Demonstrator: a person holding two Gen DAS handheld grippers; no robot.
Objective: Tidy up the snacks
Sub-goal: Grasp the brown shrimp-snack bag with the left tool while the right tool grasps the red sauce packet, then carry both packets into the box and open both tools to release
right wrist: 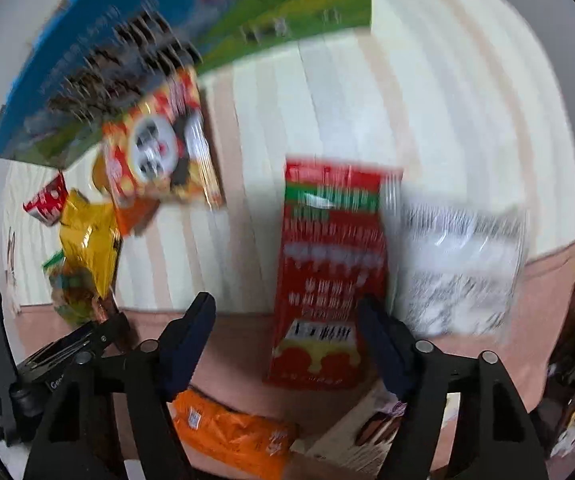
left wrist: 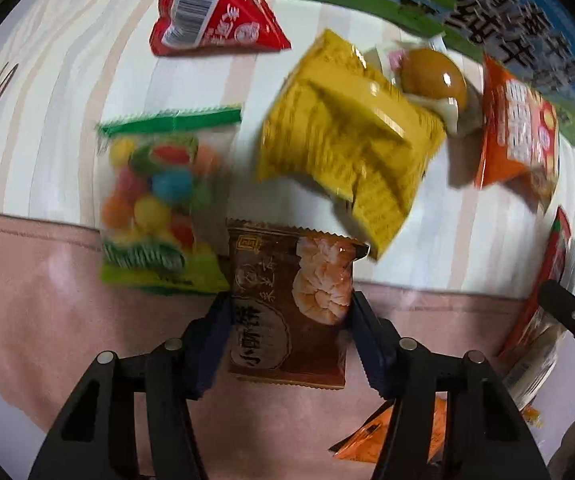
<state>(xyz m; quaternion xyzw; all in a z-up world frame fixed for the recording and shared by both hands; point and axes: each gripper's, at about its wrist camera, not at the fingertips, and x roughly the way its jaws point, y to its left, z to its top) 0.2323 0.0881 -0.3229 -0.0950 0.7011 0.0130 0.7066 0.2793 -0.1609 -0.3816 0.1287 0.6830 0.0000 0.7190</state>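
Observation:
My left gripper [left wrist: 289, 304] points down at a brown shrimp snack packet [left wrist: 287, 304] lying on the pink border of the cloth. Both pads touch its side edges, so the gripper is shut on it. In the right wrist view, a long red packet [right wrist: 327, 272] lies between the fingers of my right gripper [right wrist: 285, 306]. The right finger [right wrist: 379, 332] is at the packet's edge, while the left finger [right wrist: 191, 332] stands clear of it, so this gripper is open. The view is blurred.
A candy bag [left wrist: 155, 196], a red triangular packet [left wrist: 215, 16], a yellow packet [left wrist: 347, 140], a wrapped brown egg [left wrist: 433, 76] and an orange packet [left wrist: 515, 132] lie on the striped cloth [left wrist: 47, 120]. A blue-green box [right wrist: 127, 40] stands behind. A white packet [right wrist: 459, 268] lies right of the red one.

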